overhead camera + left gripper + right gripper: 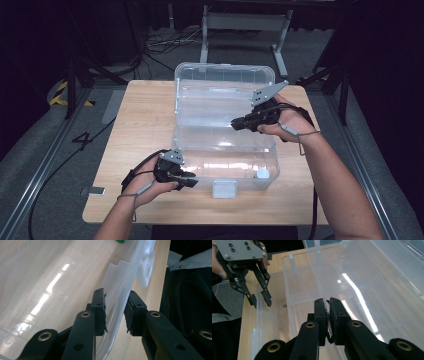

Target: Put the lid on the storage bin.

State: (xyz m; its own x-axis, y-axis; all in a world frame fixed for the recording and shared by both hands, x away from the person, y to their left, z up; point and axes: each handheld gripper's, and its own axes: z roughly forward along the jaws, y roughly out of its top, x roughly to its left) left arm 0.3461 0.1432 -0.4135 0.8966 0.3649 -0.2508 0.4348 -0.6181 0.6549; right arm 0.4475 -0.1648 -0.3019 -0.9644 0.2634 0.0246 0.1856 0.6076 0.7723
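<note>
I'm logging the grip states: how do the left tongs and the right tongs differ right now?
The left tongs stand open, one jaw on each side of the clear box's front wall, not pinching it; the right tongs are nearly shut, on what looks like a thin clear divider. The left tongs sit at the box's near edge; the right tongs reach over its middle. Both are black and hand-held.

Overhead light on the pale surface [145,115], dark surroundings, bright streaks of glare on the clear box [225,145], soft grainy detail, near tool parts blurred.
</note>
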